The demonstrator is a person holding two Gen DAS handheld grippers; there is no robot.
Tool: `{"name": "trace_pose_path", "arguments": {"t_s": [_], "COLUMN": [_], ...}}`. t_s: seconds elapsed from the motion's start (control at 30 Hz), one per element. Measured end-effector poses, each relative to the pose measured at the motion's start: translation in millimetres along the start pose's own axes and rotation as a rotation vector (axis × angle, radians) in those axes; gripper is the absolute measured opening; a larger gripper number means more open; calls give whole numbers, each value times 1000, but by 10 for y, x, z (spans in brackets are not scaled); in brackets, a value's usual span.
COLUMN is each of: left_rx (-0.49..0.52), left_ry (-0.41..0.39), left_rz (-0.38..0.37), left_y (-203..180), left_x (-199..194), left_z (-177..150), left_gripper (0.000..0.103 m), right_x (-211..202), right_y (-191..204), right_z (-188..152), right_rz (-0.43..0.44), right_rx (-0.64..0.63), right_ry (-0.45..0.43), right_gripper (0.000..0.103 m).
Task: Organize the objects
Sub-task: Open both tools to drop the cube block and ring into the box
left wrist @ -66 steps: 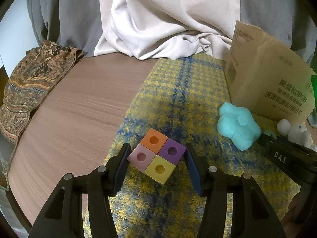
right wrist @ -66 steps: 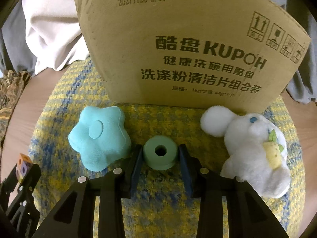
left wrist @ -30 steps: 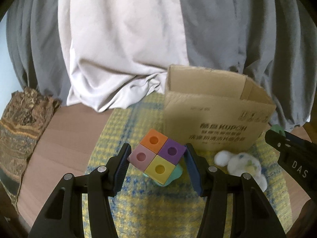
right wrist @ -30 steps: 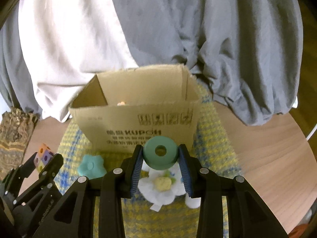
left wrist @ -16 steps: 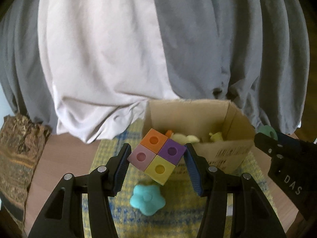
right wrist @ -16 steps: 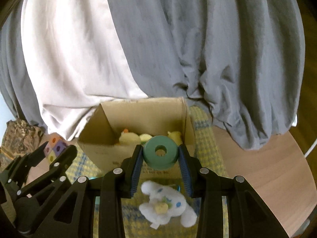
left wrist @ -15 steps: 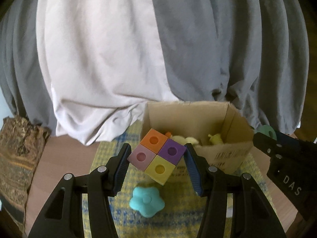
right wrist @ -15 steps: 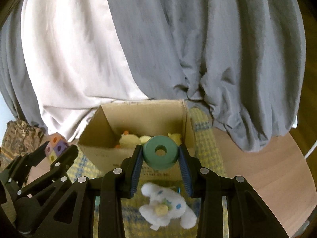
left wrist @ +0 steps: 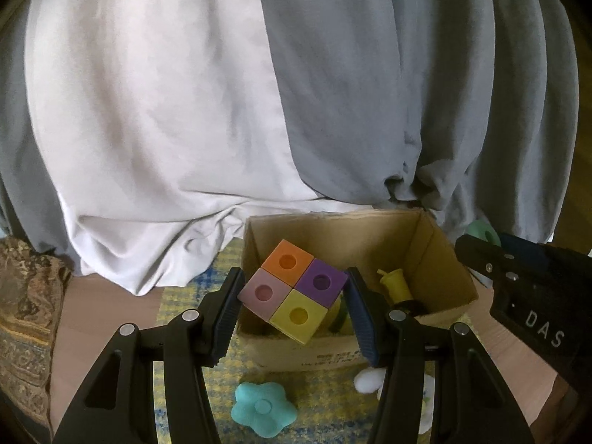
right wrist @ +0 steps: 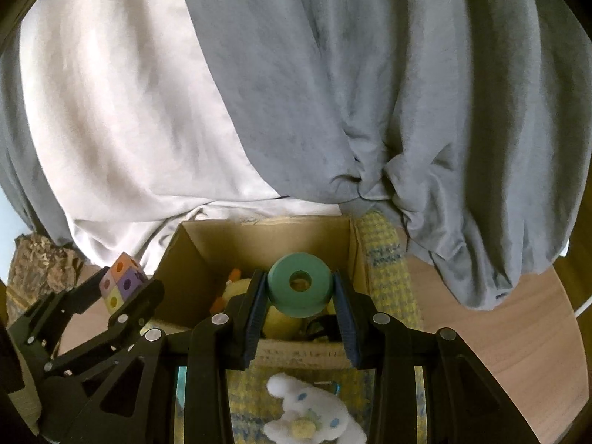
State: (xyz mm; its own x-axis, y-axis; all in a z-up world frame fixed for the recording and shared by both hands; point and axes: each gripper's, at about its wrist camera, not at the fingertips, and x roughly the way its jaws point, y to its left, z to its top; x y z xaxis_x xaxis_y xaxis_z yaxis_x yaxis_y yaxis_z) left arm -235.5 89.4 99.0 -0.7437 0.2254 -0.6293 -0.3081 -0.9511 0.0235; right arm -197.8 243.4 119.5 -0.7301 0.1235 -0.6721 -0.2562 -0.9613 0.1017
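Left wrist view shows the left gripper (left wrist: 294,305) clamped on the cube (left wrist: 293,290), held over the box (left wrist: 447,285), its four holed faces toward the camera and turned like a diamond, so it has no long axis. Right gripper (right wrist: 299,305) is clamped on the ring (right wrist: 299,283) just above the box (right wrist: 355,255) mouth, hole facing the camera, axis running back along the fingers. Both grippers crowd one opening; I judge they could knock together, or a release could bounce off the duck (right wrist: 240,290) inside. Star (left wrist: 263,409) and bunny (right wrist: 314,416) lie below on the mat (left wrist: 325,399)
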Motion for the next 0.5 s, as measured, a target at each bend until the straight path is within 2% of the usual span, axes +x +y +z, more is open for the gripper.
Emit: {"name": "trace_pose_path", "arguments": {"t_s": [0.2, 0.5], "left_rx": [-3, -14], "left_ry": [54, 111], "left_rz": [-38, -59], "left_y": [-3, 4], "left_x": [209, 358], "left_z": [70, 58], "left_gripper": [54, 54], "right_x": [197, 300], "right_y": [-45, -34], "right_z": [88, 117], "right_rz": [16, 10], "right_rx": [19, 6], "right_ry": [58, 86], "right_gripper": [36, 39]}}
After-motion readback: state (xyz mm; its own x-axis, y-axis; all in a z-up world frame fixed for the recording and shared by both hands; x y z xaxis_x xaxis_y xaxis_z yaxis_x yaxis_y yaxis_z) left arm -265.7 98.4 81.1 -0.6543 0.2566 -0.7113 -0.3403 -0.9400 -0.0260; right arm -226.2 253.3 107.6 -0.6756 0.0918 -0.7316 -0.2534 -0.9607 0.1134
